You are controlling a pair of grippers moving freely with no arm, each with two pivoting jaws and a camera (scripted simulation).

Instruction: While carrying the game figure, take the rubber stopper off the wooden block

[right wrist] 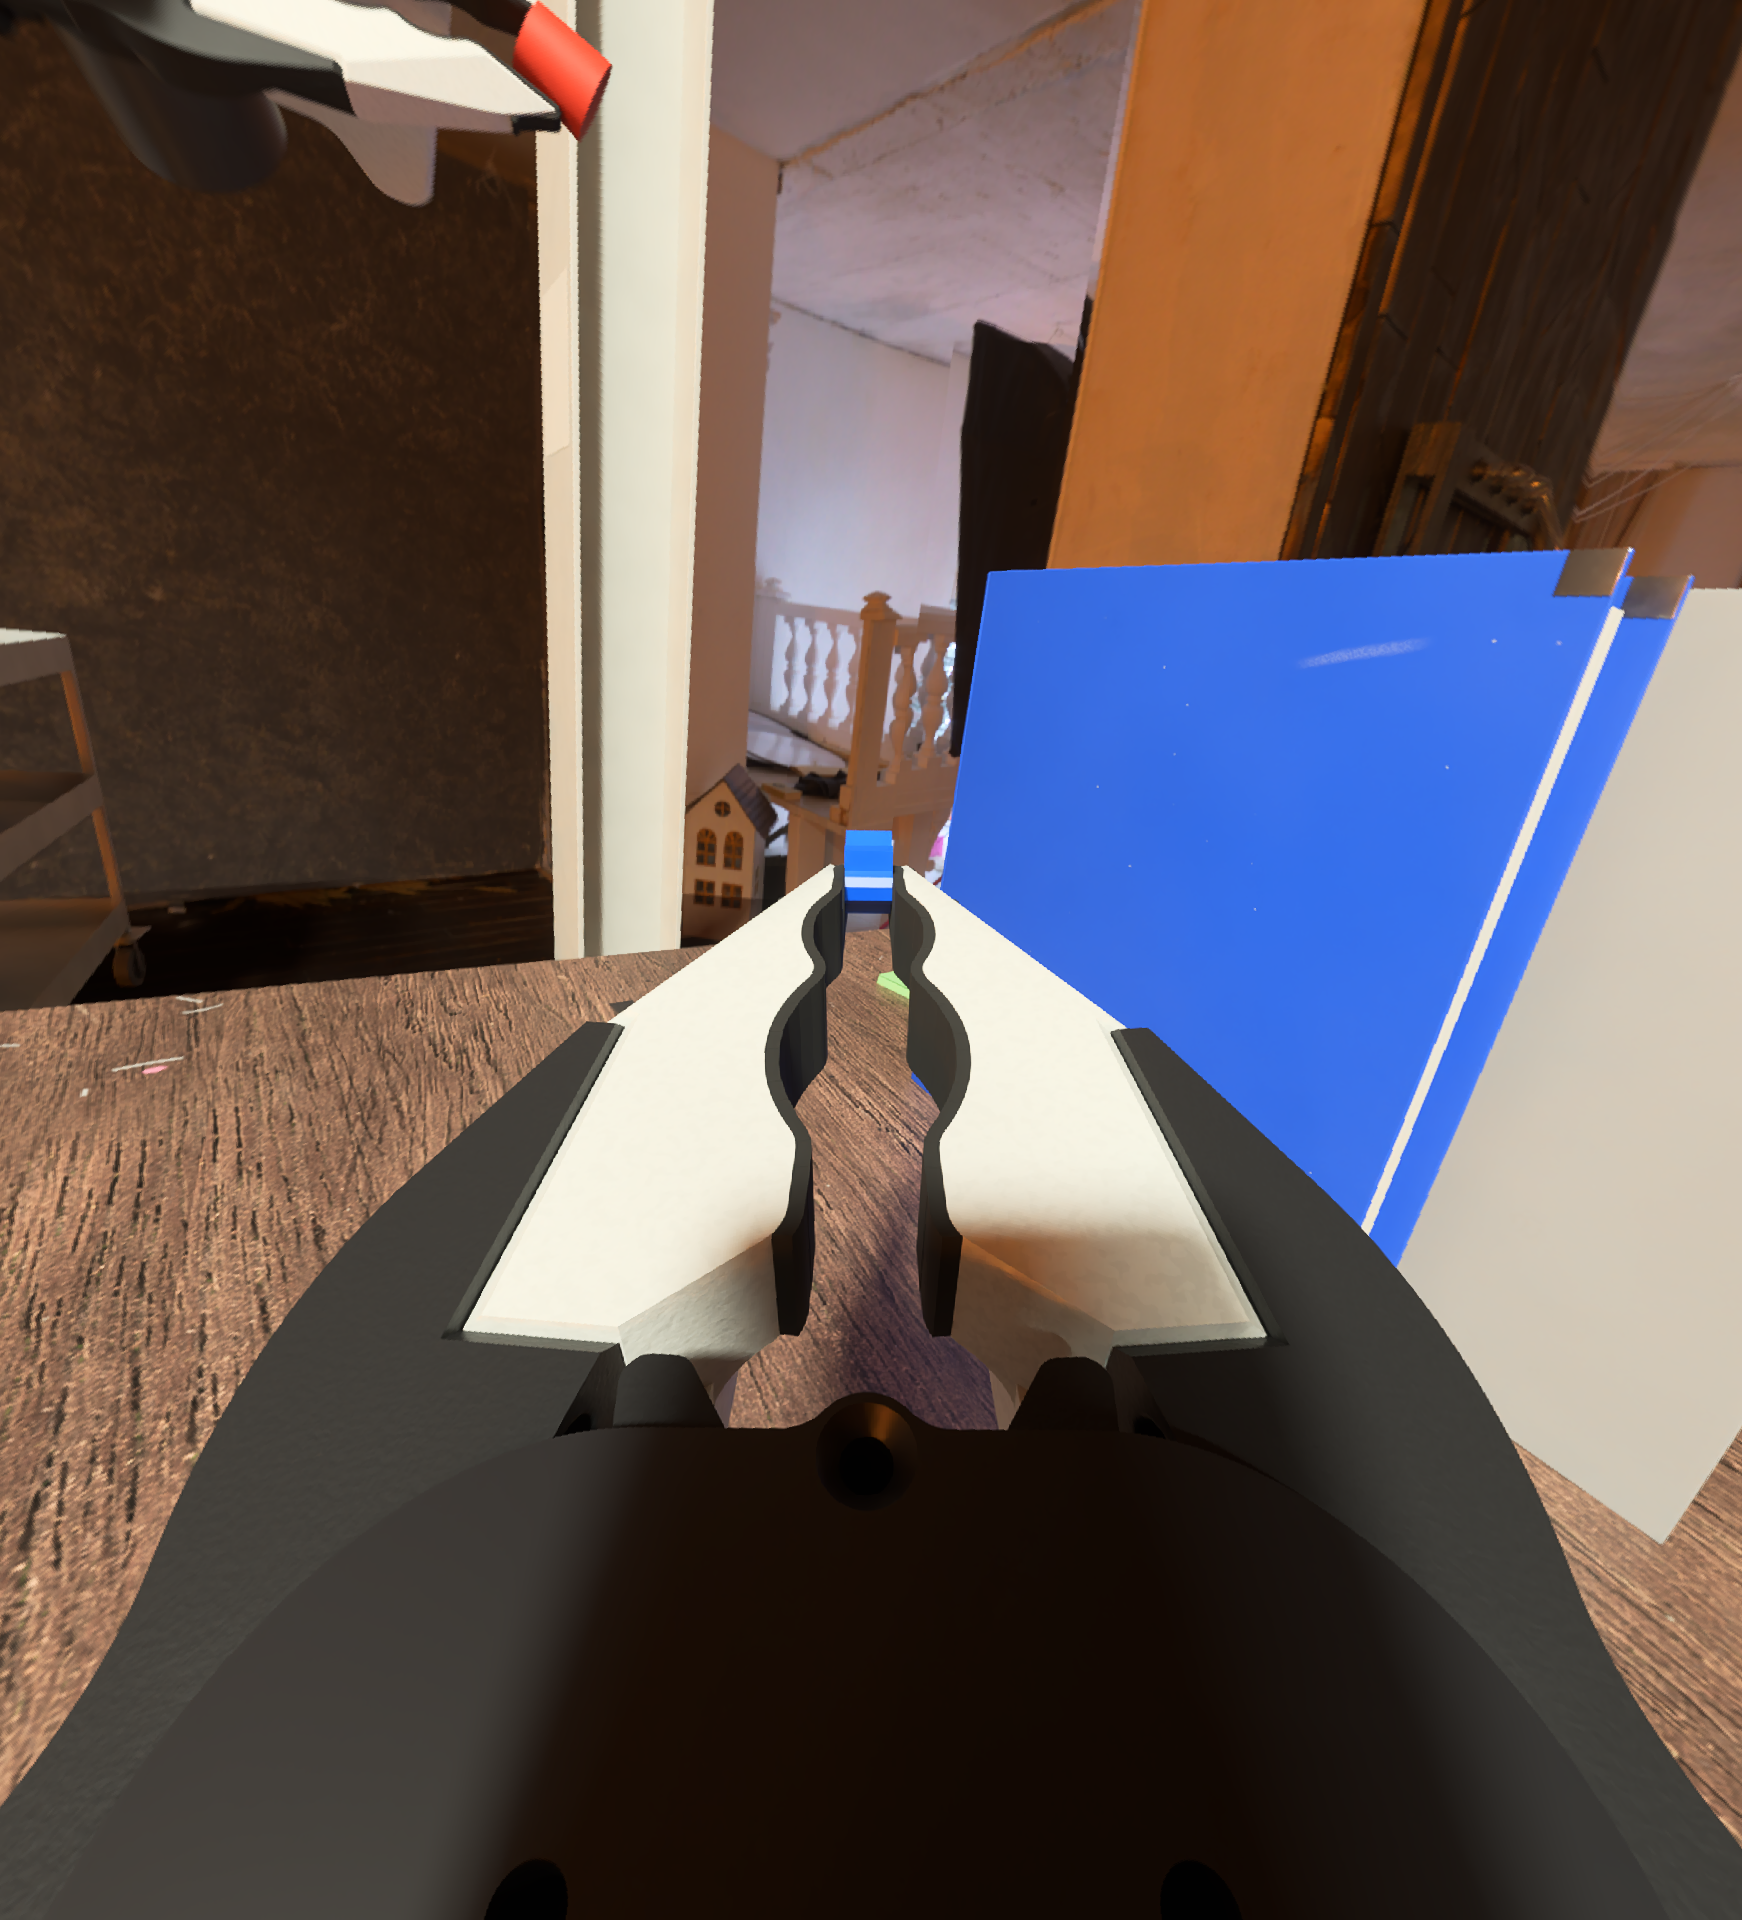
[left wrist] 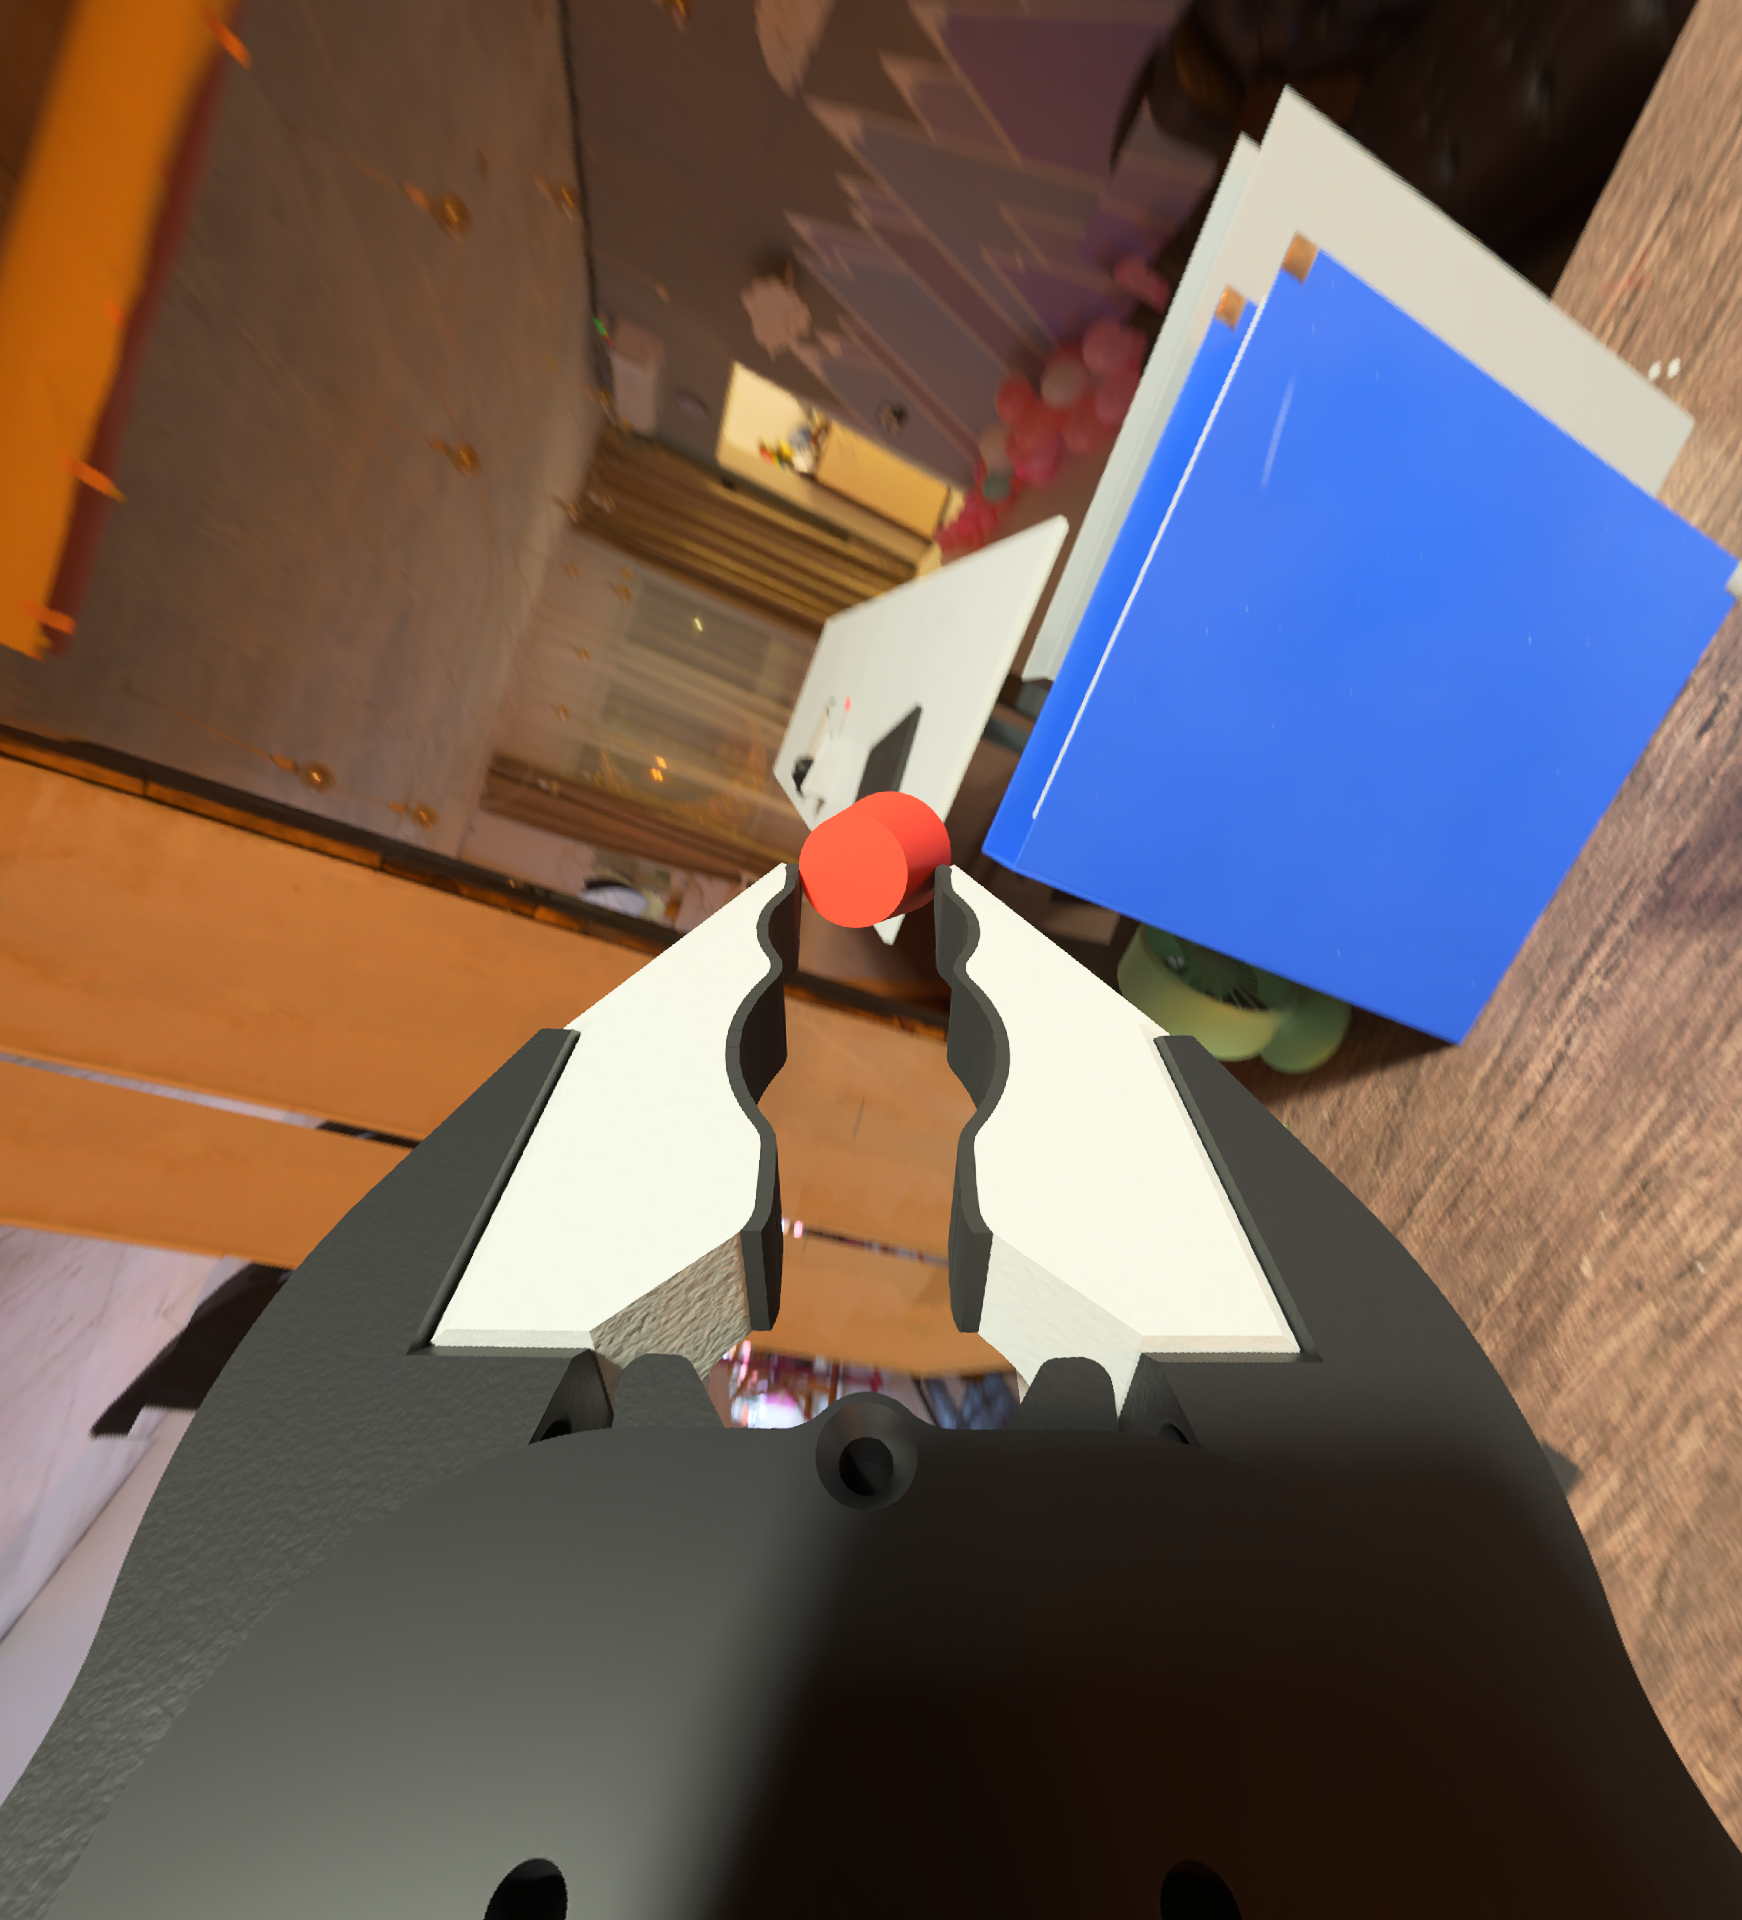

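I hold the left gripper (left wrist: 868,883) nearly closed, its fingertips pinching the red rubber stopper (left wrist: 872,858) in the air, well clear of the wooden table (left wrist: 1625,1195); no wooden block is visible, so I judge the lift done and keep the squeeze steady. The right gripper (right wrist: 867,883) pinches the small blue-and-white game figure (right wrist: 868,871) at its tips, low over the table beside the blue panel (right wrist: 1262,831); I keep it level. I read no brand, label or writing.

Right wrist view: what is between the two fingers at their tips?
A small blue game figure with a white band sits pinched between the right tool's fingertips, above the wooden table; the right wrist view shows it.
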